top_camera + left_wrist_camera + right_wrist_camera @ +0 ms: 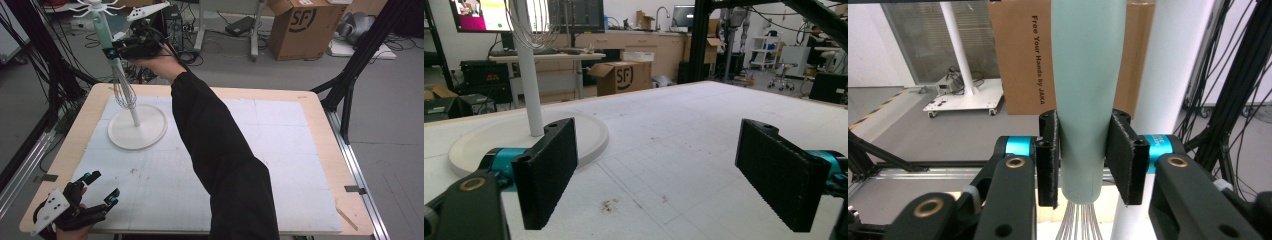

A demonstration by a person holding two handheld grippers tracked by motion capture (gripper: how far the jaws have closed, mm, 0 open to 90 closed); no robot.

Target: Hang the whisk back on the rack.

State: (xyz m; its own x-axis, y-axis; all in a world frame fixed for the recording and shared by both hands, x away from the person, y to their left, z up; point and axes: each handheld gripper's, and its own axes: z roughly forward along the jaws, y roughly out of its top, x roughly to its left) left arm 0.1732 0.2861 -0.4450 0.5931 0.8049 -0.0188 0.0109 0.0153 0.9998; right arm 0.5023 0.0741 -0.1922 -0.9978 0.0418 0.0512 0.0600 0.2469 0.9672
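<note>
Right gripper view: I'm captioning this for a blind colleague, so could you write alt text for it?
The right gripper has its two black jaws against the pale green handle of a whisk, which hangs upright with its wires pointing down. A white stand pole rises just behind it, with a cardboard box and grey floor beyond.

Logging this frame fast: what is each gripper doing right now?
Left gripper: open, nothing between its fingers, low over the table.
Right gripper: closed on the whisk by its mint handle, beside the white rack pole.
</note>
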